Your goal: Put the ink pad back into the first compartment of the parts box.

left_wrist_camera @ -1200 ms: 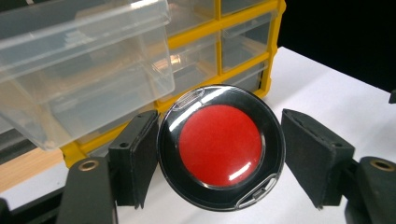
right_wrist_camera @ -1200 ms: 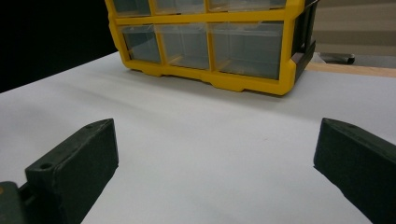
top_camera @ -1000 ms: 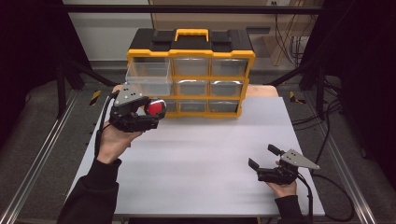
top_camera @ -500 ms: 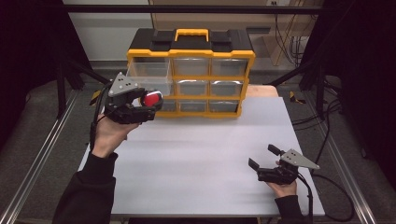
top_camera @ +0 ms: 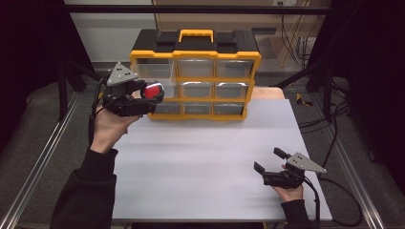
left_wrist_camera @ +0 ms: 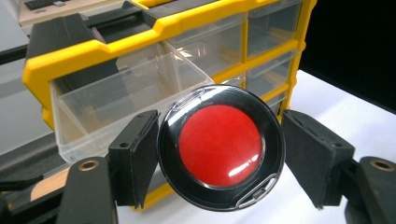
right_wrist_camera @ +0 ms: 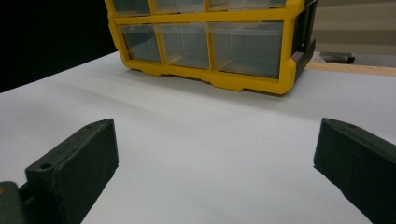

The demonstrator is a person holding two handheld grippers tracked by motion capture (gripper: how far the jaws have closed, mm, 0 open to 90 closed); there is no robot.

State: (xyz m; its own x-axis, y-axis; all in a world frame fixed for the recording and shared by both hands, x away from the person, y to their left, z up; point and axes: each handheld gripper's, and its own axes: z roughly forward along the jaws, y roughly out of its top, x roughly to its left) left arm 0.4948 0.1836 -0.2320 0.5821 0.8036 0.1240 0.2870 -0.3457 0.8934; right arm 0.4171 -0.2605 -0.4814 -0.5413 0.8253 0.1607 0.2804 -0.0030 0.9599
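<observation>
Left gripper (left_wrist_camera: 219, 154): jaws clamped on round black-rimmed red disc (left_wrist_camera: 220, 145), just before open top-left drawer (left_wrist_camera: 121, 98) of yellow plastic drawer cabinet (top_camera: 196, 76).
Right gripper (top_camera: 269, 162): jaws released, well apart from cabinet, low over white desk (top_camera: 200, 157).

The cabinet (top_camera: 196, 76) stands at the back of the table (top_camera: 205, 162), its top-left drawer (left_wrist_camera: 126, 93) pulled out. The disc (left_wrist_camera: 220, 144) hangs just before that drawer, between the left gripper's (top_camera: 143, 98) jaws. The right gripper (top_camera: 270, 164) sits at the table's front right, well apart from the cabinet.
</observation>
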